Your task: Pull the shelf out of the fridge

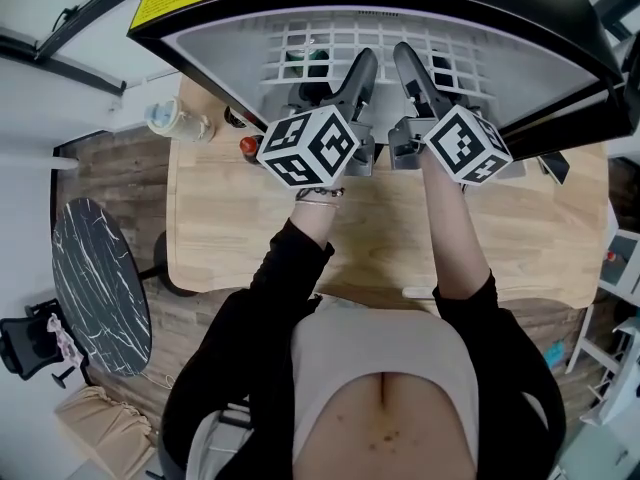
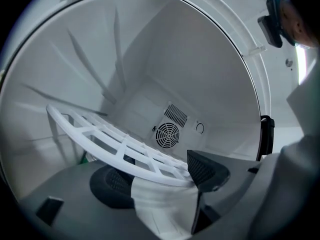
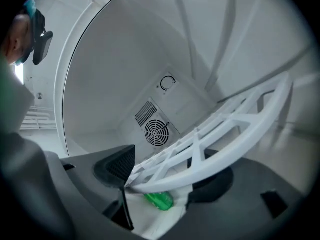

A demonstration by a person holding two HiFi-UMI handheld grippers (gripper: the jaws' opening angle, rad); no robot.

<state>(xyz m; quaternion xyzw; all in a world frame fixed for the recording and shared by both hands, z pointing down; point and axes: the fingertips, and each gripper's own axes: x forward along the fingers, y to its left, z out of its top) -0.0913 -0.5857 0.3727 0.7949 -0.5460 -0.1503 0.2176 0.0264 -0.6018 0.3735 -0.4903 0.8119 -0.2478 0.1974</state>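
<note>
At a wooden bench (image 1: 250, 228), a person in black sleeves reaches both arms into the small black fridge (image 1: 540, 38) that stands open on it, where the white lattice shelf (image 1: 300, 43) sits inside the pale cavity, not yet drawn out. The left hand-held gripper (image 1: 362, 68) and the right hand-held gripper (image 1: 408, 63) point side by side into the opening, each topped by a cube of square markers. Seen from the left gripper view, its jaws stand wide, the shelf's front rim crossing the gap over one dark pad and meeting the tip of the other pad (image 2: 207, 170); no clamp on it shows. The right gripper view gives the mirror picture: jaws wide apart, the rim slanting across them, its near end at the inner pad (image 3: 120, 166). Below the shelf lies a green item (image 3: 160, 200), too blurred to name. A round fan grille (image 2: 166, 135) is set in the fridge's back wall. On the bench, left of the fridge, stand a lidded cup (image 1: 175, 120) and a red-capped container (image 1: 249, 146); a dark round table (image 1: 100, 283) stands on the wood floor beside the bench
</note>
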